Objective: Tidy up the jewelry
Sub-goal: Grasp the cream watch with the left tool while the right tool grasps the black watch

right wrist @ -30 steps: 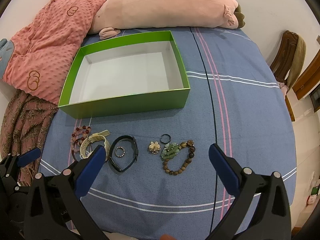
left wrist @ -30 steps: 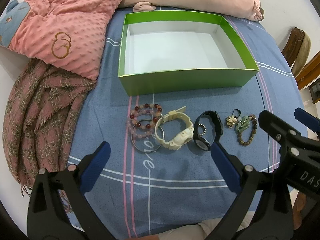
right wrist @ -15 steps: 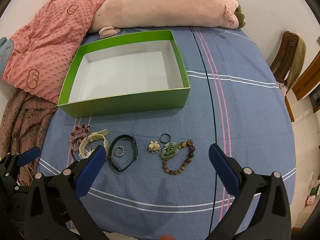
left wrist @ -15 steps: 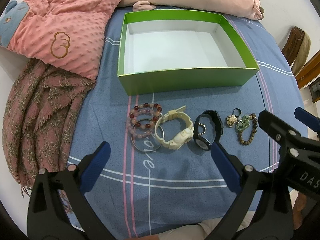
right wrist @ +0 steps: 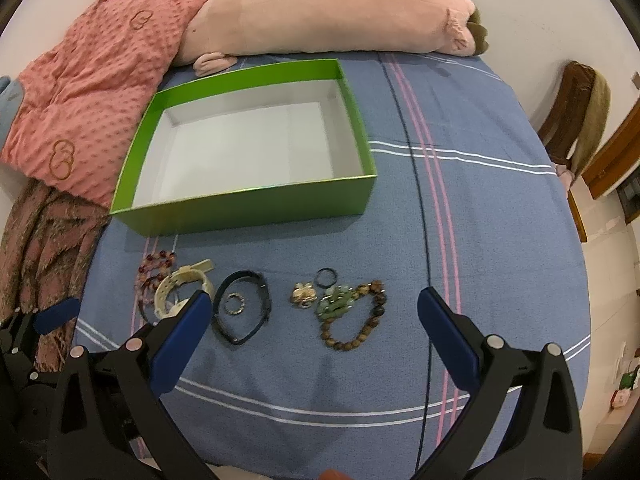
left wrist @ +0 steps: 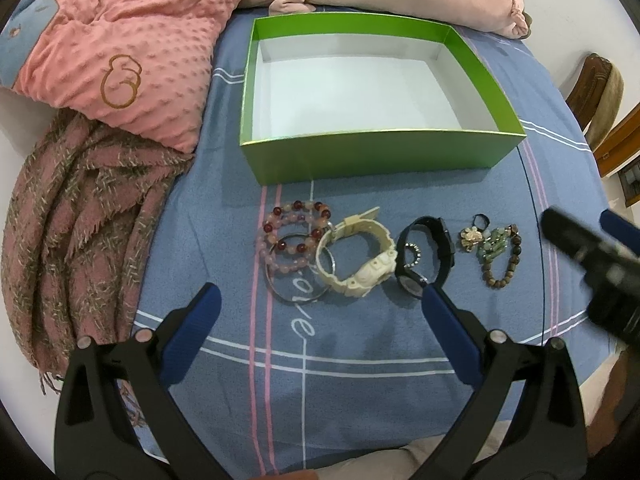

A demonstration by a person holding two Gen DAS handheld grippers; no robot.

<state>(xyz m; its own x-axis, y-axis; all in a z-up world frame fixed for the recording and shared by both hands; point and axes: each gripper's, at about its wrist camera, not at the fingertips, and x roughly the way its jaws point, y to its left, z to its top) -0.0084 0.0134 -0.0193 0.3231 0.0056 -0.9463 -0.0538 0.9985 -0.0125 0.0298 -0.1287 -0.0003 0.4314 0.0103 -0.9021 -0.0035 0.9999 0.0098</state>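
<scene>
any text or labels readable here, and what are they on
"ove" in white script, the end of a word printed on the blue bedsheet, the start hidden under the silver bangle.
Watch faces on the cream watch and black watch: too small to read.
Gold looped emblem on the pink blanket: a motif, not letters.
Green box: no print visible.
Right gripper body in the left view: blurred, nothing readable.
</scene>
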